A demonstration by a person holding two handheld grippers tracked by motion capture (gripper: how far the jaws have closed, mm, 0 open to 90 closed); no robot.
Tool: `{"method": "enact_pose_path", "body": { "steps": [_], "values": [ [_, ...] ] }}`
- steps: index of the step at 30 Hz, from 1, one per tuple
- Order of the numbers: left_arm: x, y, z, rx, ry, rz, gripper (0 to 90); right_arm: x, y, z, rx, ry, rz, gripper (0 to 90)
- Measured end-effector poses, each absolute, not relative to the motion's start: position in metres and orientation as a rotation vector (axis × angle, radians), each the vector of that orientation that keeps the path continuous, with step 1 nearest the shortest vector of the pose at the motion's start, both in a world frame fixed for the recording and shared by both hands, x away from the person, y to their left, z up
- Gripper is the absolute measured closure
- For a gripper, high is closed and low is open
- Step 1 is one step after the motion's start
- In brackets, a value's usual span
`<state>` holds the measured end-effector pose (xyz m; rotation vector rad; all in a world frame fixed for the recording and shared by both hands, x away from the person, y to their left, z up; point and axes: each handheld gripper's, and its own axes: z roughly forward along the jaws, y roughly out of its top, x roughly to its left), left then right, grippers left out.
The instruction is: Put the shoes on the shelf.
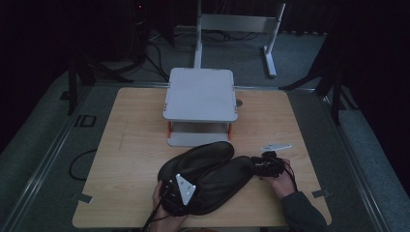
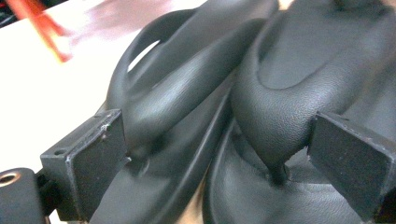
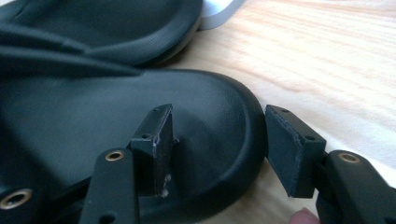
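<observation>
You face a light wooden desk [image 1: 130, 145] in a dim room; grey carpet floor [image 1: 43, 121] surrounds it, a metal frame [image 1: 237, 24] stands behind, cables [image 1: 159, 53] trail nearby.

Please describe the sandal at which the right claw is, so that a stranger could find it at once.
On the wooden table, in front of the grey stand, two black sandals lie side by side. It is the right sandal, the one nearer the table's front edge; the right claw straddles its rounded end.
</observation>
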<state>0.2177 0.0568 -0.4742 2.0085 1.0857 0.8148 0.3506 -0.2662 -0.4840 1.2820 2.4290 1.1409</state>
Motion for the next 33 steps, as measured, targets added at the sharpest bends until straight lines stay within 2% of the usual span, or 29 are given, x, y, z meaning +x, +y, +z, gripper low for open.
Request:
{"method": "enact_pose_path", "body": {
  "steps": [8,11,14,20,27,30,33],
  "values": [
    [0.237,0.100,-0.475,1.933,1.217,0.854,6.9,0.327,-0.246,-0.481,1.205,2.482,1.155,45.7],
    [0.244,0.111,-0.473,1.889,1.265,0.860,13.7,0.320,-0.239,-0.480,1.169,2.504,1.164,45.7],
    [0.252,0.120,-0.471,1.862,1.304,0.855,14.4,0.313,-0.229,-0.480,1.124,2.527,1.151,45.2],
    [0.260,0.127,-0.467,1.846,1.330,0.863,14.8,0.307,-0.222,-0.479,1.089,2.552,1.155,45.2],
    [0.253,0.128,-0.460,1.813,1.314,0.822,15.1,0.313,-0.228,-0.468,1.093,2.475,1.215,43.7],
    [0.250,0.128,-0.455,1.813,1.291,0.806,15.2,0.319,-0.220,-0.457,1.005,2.479,1.225,48.8],
    [0.251,0.130,-0.453,1.803,1.287,0.798,15.4,0.329,-0.195,-0.448,0.873,2.521,1.238,55.4]
  ]
}}
